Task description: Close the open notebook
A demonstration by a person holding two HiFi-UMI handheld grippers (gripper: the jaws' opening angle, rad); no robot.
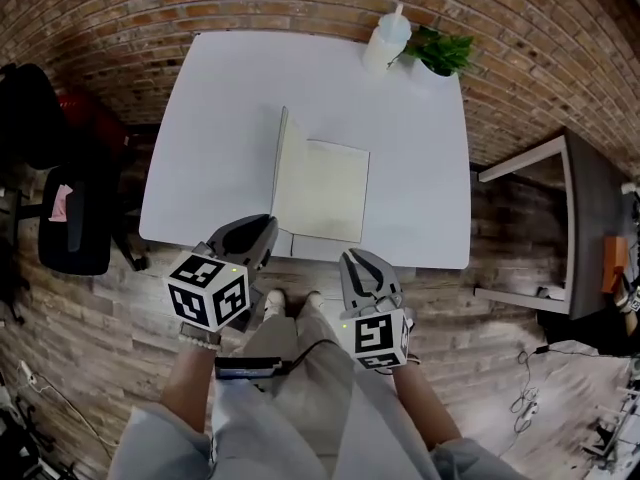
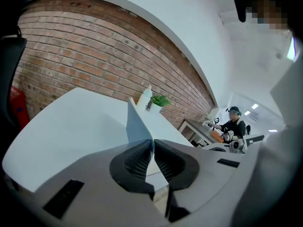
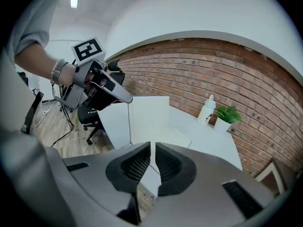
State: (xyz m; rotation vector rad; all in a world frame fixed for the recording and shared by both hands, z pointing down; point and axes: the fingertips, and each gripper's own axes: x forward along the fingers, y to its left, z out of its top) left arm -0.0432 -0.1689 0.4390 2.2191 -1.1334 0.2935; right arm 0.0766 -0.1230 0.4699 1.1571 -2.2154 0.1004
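The white desk [image 1: 220, 118] fills the upper middle of the head view, standing on a wooden plank floor [image 1: 100, 308]. Three things lie on it. The notebook [image 1: 322, 190] sits at the centre of the frame, close to the desk's lower edge. It is open: its right half lies flat on the top, while its left cover stands up nearly on edge (from above, little more than a pale strip). At the desk's upper right corner a white bottle [image 1: 386, 38] stands just beside a small green plant [image 1: 440, 50].
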